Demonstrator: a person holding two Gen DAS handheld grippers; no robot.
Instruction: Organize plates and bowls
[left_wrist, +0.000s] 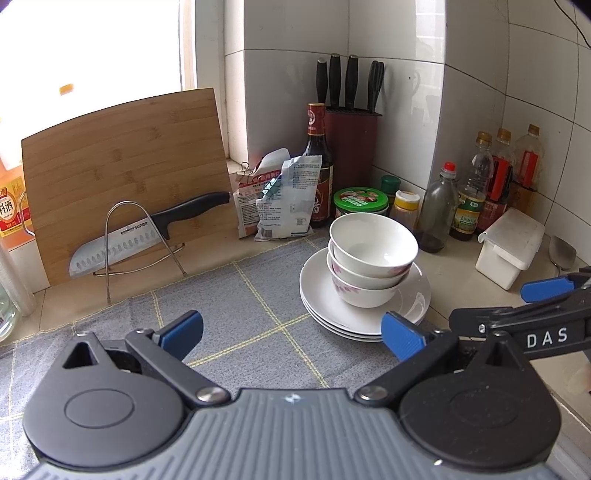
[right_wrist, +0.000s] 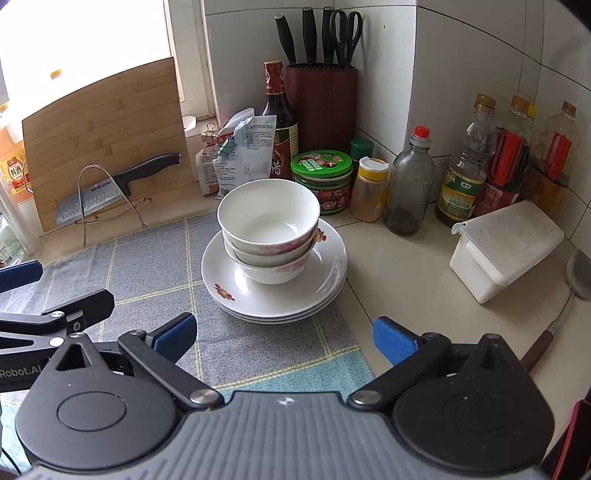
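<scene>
With both your grippers (left_wrist: 291, 334) (right_wrist: 284, 336) wide open and empty, the glazed, breakable nested bowls (right_wrist: 269, 229) on stacked plates (right_wrist: 273, 295) look slippery; grip a rim.

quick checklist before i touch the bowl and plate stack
1. Left gripper open, holding nothing: ok.
2. Right gripper open, holding nothing: ok.
3. Three bowls nested upright on the plates: ok.
4. Three plates stacked evenly: ok, though they straddle the edge of the mat.
5. Room on the right of the stack: ok, the white box stands apart.
6. Chips or cracks in the bowls: cannot tell.
</scene>
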